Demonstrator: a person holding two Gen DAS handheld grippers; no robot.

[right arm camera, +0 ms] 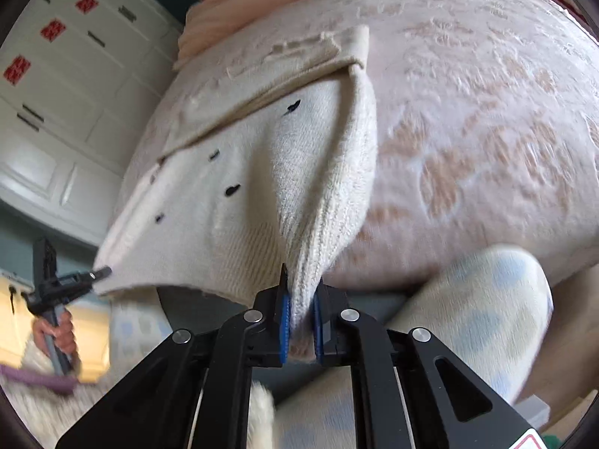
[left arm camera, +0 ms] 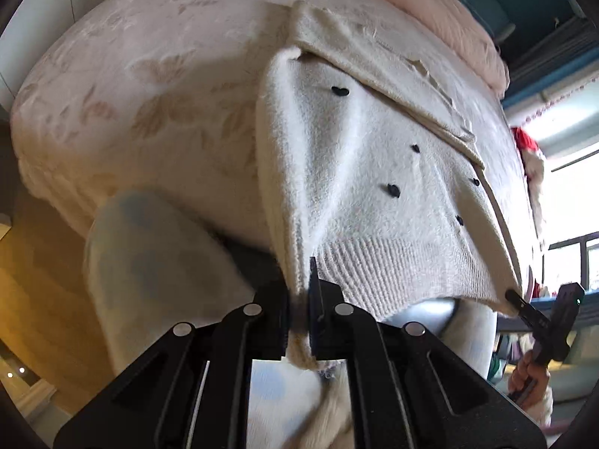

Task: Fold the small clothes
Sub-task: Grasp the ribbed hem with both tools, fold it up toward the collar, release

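A cream knit sweater (left arm camera: 374,172) with small black heart marks lies on the bed, its ribbed hem hanging over the near edge. My left gripper (left arm camera: 299,299) is shut on the hem's left corner, which bunches between the fingers. My right gripper (right arm camera: 301,299) is shut on the hem's other corner; the sweater also shows in the right wrist view (right arm camera: 224,172). Each gripper shows in the other's view, pinching its corner: the right one (left arm camera: 513,295), the left one (right arm camera: 99,273). A sleeve lies folded across the sweater's upper part.
The bed cover (left arm camera: 149,75) is cream with a pale leaf pattern. A pink blanket (left arm camera: 449,11) lies at the bed's far end. White cabinets (right arm camera: 56,93) with red stickers stand to the left. My fleece-clad knees (right arm camera: 486,299) are against the bed edge.
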